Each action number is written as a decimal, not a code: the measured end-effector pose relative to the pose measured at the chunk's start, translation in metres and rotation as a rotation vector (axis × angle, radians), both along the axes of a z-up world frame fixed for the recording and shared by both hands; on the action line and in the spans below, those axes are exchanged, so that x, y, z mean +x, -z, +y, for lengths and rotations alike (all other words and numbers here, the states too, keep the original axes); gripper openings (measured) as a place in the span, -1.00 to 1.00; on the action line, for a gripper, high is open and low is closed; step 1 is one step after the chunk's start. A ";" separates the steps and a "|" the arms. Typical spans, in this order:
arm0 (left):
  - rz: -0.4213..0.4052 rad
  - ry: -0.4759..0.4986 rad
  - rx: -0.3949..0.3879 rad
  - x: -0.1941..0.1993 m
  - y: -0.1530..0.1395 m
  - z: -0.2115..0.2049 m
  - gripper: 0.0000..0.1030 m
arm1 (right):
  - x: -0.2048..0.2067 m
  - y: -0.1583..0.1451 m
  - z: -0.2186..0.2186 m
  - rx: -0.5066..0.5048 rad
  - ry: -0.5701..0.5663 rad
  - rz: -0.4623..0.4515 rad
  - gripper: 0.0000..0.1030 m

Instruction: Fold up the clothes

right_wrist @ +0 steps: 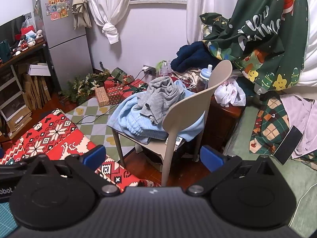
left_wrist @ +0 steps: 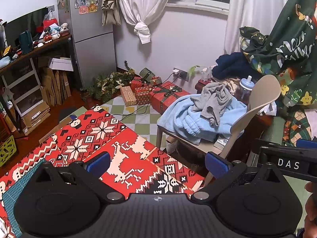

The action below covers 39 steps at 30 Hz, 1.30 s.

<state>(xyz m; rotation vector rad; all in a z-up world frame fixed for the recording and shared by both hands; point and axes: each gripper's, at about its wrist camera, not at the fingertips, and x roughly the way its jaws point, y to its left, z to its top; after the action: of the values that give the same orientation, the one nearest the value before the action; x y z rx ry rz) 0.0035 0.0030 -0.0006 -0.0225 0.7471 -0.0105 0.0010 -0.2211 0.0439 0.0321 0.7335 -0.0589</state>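
Closest in, the left gripper (left_wrist: pixel 157 163) hangs over the red patterned table (left_wrist: pixel 126 148), jaws spread wide with nothing between them. The right gripper (right_wrist: pixel 152 157) sits just beside it, released the same way and empty, above the table's edge and the floor. Past the table stands a beige chair (right_wrist: pixel 188 107). A light blue blanket (right_wrist: pixel 128 117) is heaped on its seat, and a crumpled grey garment (right_wrist: pixel 160 97) lies on top. Wrapped presents (left_wrist: pixel 150 93) line the far wall.

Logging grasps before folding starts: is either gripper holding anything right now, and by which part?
Nothing is held: the left gripper and right gripper are both open and empty.
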 end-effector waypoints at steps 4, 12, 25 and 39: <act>-0.003 0.002 0.002 0.000 0.000 0.000 1.00 | 0.001 0.000 0.001 -0.003 -0.001 0.001 0.99; -0.005 0.002 0.000 0.002 0.002 0.002 1.00 | 0.004 0.000 0.000 -0.003 0.003 0.003 0.99; -0.026 -0.004 0.009 0.004 0.004 0.003 1.00 | 0.010 0.005 0.002 -0.009 0.002 0.009 0.99; -0.072 -0.064 0.002 0.011 0.024 0.025 1.00 | 0.034 0.035 0.005 -0.001 -0.007 -0.037 0.99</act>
<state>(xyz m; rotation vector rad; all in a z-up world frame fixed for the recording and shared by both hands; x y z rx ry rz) 0.0146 0.0279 -0.0246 -0.0444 0.6746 0.0504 0.0345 -0.2166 0.0085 0.0299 0.6963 -0.0523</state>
